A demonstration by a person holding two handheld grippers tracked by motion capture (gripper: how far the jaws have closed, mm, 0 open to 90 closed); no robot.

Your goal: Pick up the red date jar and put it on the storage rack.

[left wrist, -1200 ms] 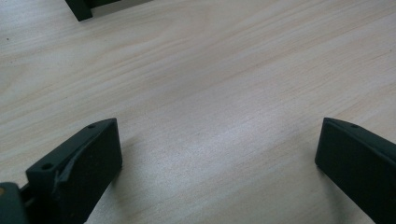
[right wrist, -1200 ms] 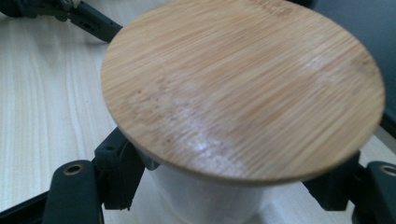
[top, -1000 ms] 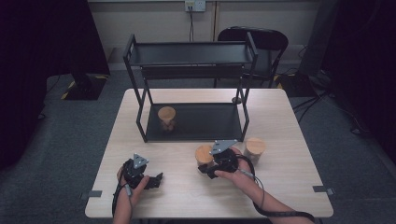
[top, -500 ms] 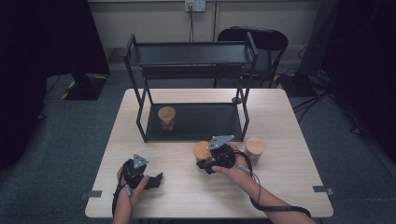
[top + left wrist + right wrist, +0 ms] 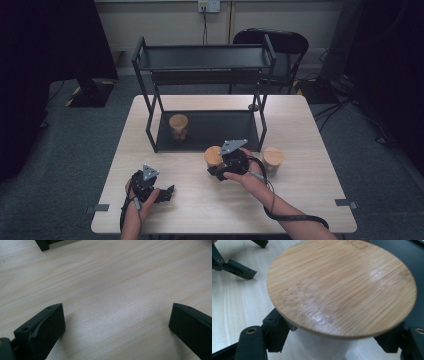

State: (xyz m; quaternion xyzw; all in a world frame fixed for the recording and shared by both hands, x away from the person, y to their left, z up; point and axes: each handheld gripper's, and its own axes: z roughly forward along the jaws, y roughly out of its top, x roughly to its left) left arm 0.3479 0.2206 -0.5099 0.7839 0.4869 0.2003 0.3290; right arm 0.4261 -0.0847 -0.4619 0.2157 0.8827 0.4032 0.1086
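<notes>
The right gripper is clamped around a white cylindrical jar with a round bamboo lid, its 2 black jaws pressing the body just under the lid. The jar sits near the middle of the pale wooden table, just in front of the black metal 2-tier shelf rack. A second lidded jar stands just right of the gripper; a third stands on the rack's lower tier. The left gripper rests near the front edge, jaws spread wide over bare wood. Grey carpet surrounds the table; a black chair stands behind it.
</notes>
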